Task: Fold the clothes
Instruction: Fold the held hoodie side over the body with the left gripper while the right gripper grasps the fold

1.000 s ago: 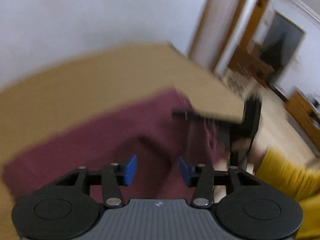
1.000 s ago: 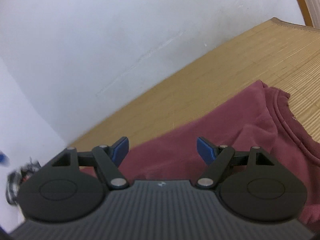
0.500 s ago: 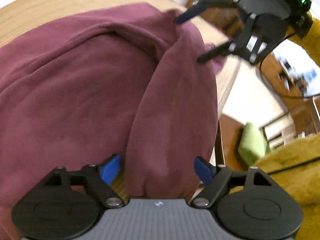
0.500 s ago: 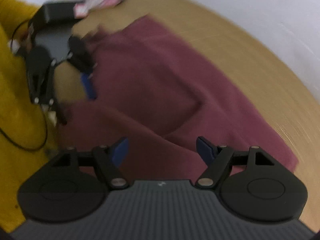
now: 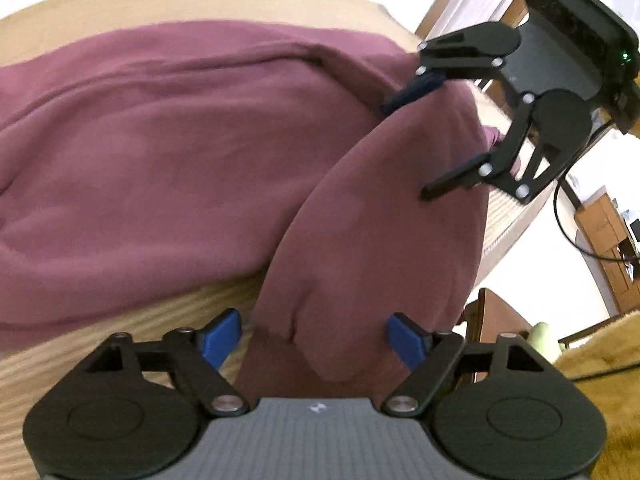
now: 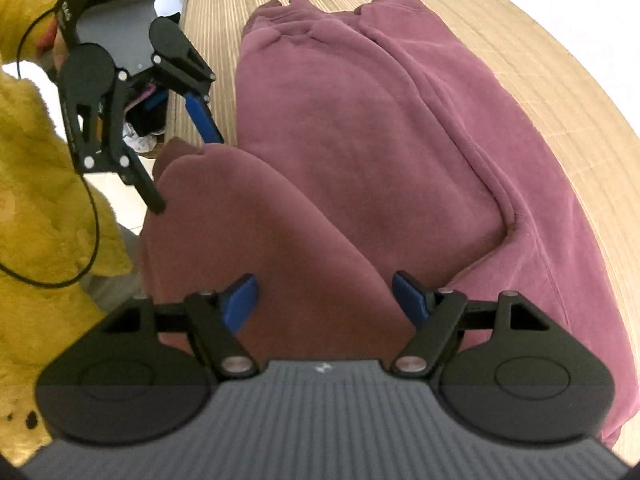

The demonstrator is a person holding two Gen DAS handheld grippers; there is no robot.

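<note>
Sweatshirt (image 5: 168,152) soft, thick, limp. Left gripper (image 5: 310,334) closing astride sleeve (image 5: 380,248); right gripper (image 6: 324,296) apart, seemingly untouched. Pinch sleeve's ends.

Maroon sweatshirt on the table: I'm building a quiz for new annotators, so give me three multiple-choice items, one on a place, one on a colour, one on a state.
1. Where does the sleeve of the maroon sweatshirt lie?
A. Inside a basket
B. Between the fingers of both hand-held grippers
C. On a hanger

2. What colour are the pads on the gripper fingers?
A. Blue
B. Red
C. White

3. How is the sweatshirt's body lying?
A. Rolled into a ball
B. Hanging on the wall
C. Spread on the woven table mat

Answers:
1 B: the sleeve runs from the left hand-held gripper, whose jaws are closing around its cuff end, to the right hand-held gripper.
2 A: blue pads show in both views.
3 C: it lies spread on the mat.
</note>
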